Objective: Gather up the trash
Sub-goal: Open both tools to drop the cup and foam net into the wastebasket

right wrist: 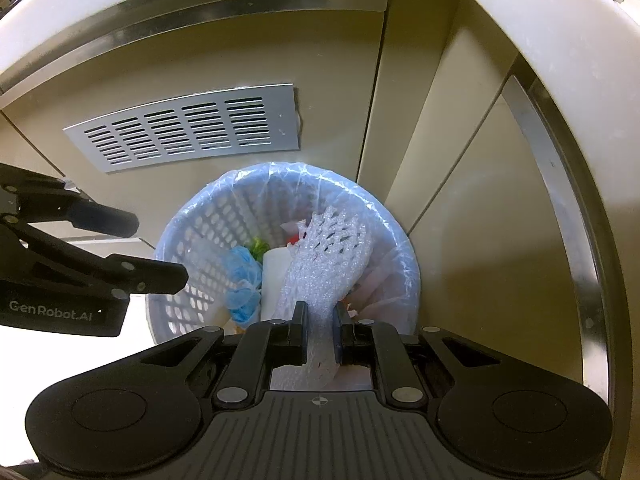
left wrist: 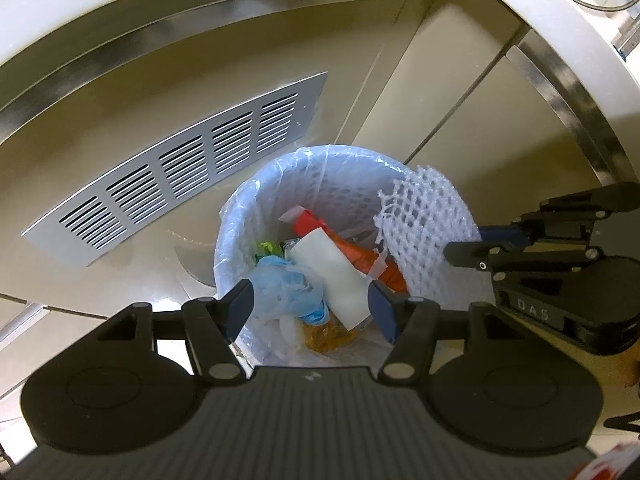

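Right gripper [right wrist: 320, 330]: we see its 2 fingers pinched on a white foam net [right wrist: 320, 264], held over the bin [right wrist: 192, 240].
Left gripper [left wrist: 312, 304]: we see it spread wide, holding nothing, above the bin's trash.
Bin: lined with a bag, below a vent [right wrist: 188, 132].

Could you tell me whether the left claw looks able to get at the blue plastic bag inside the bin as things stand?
Probably yes. The left claw is open right above the bin, and the blue plastic bag lies uncovered on top of the trash. The foam net held by the right claw hangs on the far side.
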A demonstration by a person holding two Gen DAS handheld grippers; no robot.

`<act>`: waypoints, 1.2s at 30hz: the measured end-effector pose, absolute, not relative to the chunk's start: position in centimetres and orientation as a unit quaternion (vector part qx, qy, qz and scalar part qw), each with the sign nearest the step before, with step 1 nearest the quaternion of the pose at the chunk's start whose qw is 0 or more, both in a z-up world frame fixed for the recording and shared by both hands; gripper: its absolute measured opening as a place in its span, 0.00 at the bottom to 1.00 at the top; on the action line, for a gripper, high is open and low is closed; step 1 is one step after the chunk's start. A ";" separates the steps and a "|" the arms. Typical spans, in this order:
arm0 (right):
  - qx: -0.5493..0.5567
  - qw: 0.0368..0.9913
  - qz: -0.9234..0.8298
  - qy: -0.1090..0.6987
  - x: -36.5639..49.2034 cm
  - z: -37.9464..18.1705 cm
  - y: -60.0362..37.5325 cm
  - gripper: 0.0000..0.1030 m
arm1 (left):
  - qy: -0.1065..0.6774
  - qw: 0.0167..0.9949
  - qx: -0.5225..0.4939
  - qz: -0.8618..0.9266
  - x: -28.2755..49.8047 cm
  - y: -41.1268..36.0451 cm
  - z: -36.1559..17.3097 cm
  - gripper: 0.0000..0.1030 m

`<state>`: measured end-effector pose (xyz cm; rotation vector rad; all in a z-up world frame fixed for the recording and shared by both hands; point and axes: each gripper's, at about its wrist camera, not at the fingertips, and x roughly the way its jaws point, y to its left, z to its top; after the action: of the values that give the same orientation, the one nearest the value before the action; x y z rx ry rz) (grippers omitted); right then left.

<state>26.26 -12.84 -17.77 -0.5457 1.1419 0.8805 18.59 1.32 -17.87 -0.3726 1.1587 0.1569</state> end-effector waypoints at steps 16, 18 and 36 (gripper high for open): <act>-0.244 0.722 0.403 0.507 26.2 -17.1 -13.1 0.12 | 0.538 0.820 -0.177 0.078 18.2 0.9 -16.8 0.58; -0.238 0.723 0.404 0.508 26.2 -17.1 -13.0 0.13 | 0.539 0.820 -0.178 0.079 18.2 0.9 -16.7 0.58; -0.203 0.745 0.398 0.495 26.5 -14.1 -13.4 0.61 | 0.522 0.834 -0.159 0.080 17.7 0.9 -14.6 0.58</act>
<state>26.48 -13.39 -14.09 -0.4449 1.0845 0.8710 17.71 0.93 -14.55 -0.3378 1.1066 0.1691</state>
